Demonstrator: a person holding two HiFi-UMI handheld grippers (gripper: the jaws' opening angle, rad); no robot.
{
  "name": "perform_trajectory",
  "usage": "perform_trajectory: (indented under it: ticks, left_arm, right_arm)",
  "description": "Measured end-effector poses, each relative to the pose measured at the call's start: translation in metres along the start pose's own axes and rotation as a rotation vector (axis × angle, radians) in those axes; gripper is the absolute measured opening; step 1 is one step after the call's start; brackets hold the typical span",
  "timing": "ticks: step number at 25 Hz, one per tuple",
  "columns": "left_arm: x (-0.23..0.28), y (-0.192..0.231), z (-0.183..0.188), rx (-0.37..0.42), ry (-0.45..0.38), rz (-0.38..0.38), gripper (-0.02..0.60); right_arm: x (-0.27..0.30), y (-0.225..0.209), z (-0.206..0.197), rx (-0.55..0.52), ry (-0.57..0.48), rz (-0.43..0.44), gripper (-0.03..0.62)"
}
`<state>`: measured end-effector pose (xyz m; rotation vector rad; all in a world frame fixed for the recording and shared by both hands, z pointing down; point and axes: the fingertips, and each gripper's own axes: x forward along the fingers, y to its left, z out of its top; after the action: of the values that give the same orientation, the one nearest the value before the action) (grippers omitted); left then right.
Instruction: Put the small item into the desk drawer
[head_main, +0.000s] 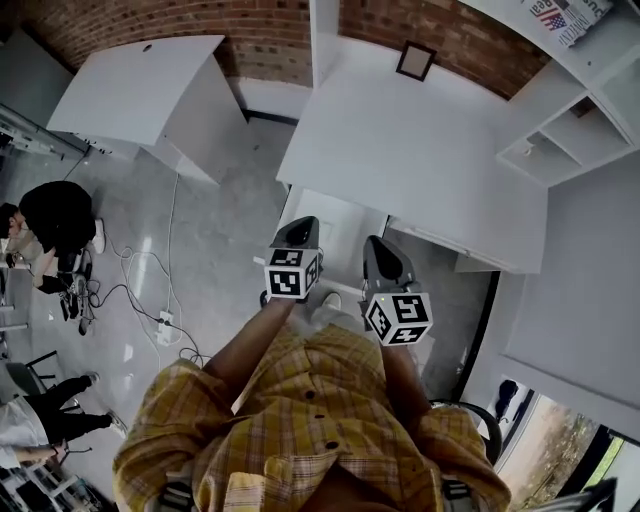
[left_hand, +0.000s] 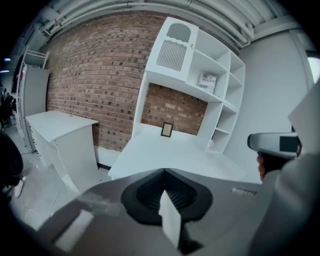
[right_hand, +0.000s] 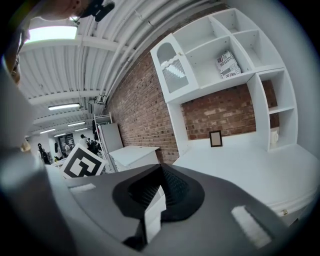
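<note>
My left gripper (head_main: 298, 232) and right gripper (head_main: 380, 250) are held up side by side in front of the person's yellow plaid shirt, short of the white desk (head_main: 400, 140). In the left gripper view the jaws meet at their tips (left_hand: 165, 171), shut, with nothing between them. The right gripper (right_hand: 161, 166) is shut and empty too. No small item shows in any view. A lower white surface (head_main: 335, 225) sits under the desk's front edge; whether it is a drawer I cannot tell. The right gripper (left_hand: 276, 144) also shows at the right edge of the left gripper view.
A small picture frame (head_main: 415, 61) stands at the back of the desk against the brick wall. White shelving (head_main: 570, 130) rises at the right. A second white table (head_main: 140, 85) stands to the left. Cables (head_main: 140, 290) and people (head_main: 55, 215) are at the left.
</note>
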<state>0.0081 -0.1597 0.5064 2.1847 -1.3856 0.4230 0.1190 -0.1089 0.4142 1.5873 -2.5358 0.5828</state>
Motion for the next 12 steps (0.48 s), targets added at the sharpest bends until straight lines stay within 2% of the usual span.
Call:
perform_trajectory:
  ticks: [5, 12]
  left_arm:
    - [-0.028, -0.008, 0.032, 0.04, -0.092, -0.011, 0.002]
    - [-0.07, -0.034, 0.069, 0.137, -0.218, -0.026, 0.002]
  right_arm:
    - [-0.007, 0.01, 0.017, -0.026, -0.042, 0.009, -0.003]
    - [-0.019, 0.02, 0.041, -0.05, -0.091, 0.024, -0.003]
